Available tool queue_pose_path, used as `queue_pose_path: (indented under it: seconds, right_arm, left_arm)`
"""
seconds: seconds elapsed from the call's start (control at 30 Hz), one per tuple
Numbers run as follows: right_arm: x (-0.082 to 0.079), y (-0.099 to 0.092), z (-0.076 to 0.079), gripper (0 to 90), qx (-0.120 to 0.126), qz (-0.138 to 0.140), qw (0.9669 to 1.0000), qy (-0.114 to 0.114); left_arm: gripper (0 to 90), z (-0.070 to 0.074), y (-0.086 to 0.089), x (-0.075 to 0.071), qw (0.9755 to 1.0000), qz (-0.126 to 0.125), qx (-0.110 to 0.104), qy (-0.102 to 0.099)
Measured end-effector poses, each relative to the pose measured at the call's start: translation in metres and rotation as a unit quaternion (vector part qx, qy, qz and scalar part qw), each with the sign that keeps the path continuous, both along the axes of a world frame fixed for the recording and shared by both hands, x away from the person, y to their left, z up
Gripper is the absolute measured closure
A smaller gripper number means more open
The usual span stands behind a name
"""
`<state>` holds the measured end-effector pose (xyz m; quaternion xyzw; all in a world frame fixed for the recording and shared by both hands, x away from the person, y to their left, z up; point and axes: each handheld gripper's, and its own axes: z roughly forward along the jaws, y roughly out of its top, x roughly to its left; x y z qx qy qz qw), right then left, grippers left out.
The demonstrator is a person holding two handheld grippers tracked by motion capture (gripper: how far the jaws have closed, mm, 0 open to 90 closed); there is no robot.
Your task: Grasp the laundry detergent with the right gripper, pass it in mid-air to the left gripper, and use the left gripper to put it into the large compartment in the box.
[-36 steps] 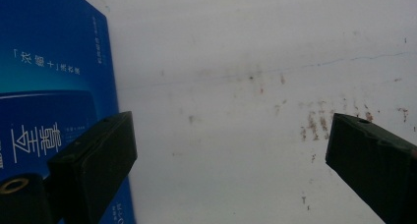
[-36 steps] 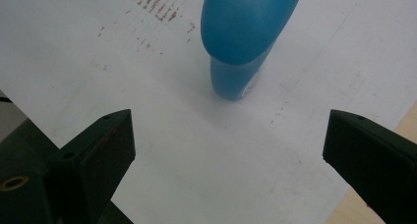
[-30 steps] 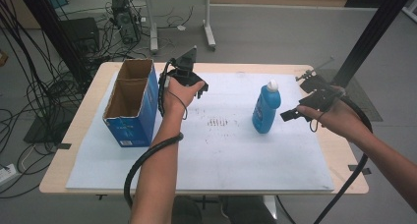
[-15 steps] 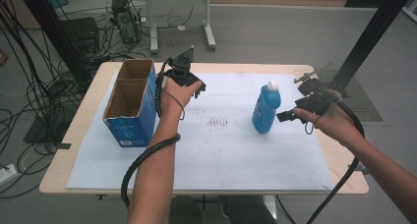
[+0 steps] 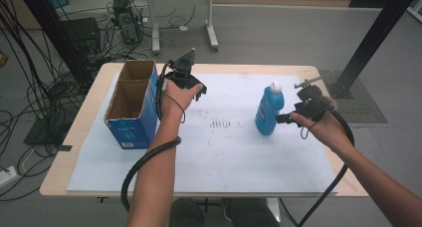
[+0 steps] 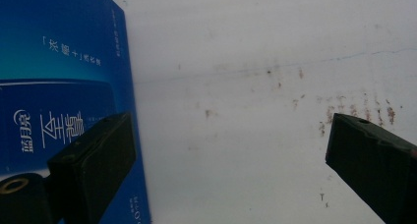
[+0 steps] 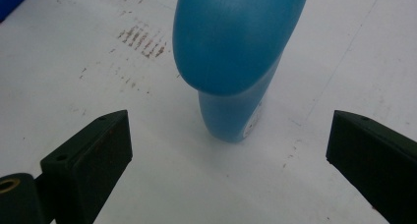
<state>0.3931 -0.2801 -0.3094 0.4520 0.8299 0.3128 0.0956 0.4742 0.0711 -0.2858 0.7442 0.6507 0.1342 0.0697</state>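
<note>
Right of centre frame: upright blue plastic bottle (image 5: 268,111), right gripper (image 7: 226,150) fingers spread before it, nothing held. Step: approach. Next: advance, clamp the body. Left gripper (image 5: 183,83) likewise spread, beside open blue cardboard box (image 5: 130,105).

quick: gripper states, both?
Left gripper: open, empty, beside the box.
Right gripper: open, empty, facing the bottle, not touching.

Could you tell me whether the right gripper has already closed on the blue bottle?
No, in the right gripper view the right gripper has its jaws wide apart, with the blue bottle standing upright between and beyond them, untouched.
</note>
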Motion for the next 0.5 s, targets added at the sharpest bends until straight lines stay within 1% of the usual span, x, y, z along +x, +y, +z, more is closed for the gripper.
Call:
queue_pose_path:
  seconds: [0.13, 0.5]
  right_arm:
    - [0.004, 0.005, -0.007, 3.4, 0.004, -0.005, 1.0000, -0.004]
    - [0.010, 0.015, -0.024, 3.2, 0.016, -0.015, 0.9993, -0.031]
  left_arm:
    - [5.6, -0.001, 0.000, 0.000, 1.0000, 0.000, 0.000, 0.000]
    - [5.6, -0.003, -0.002, 0.000, 1.0000, -0.007, -0.001, -0.001]
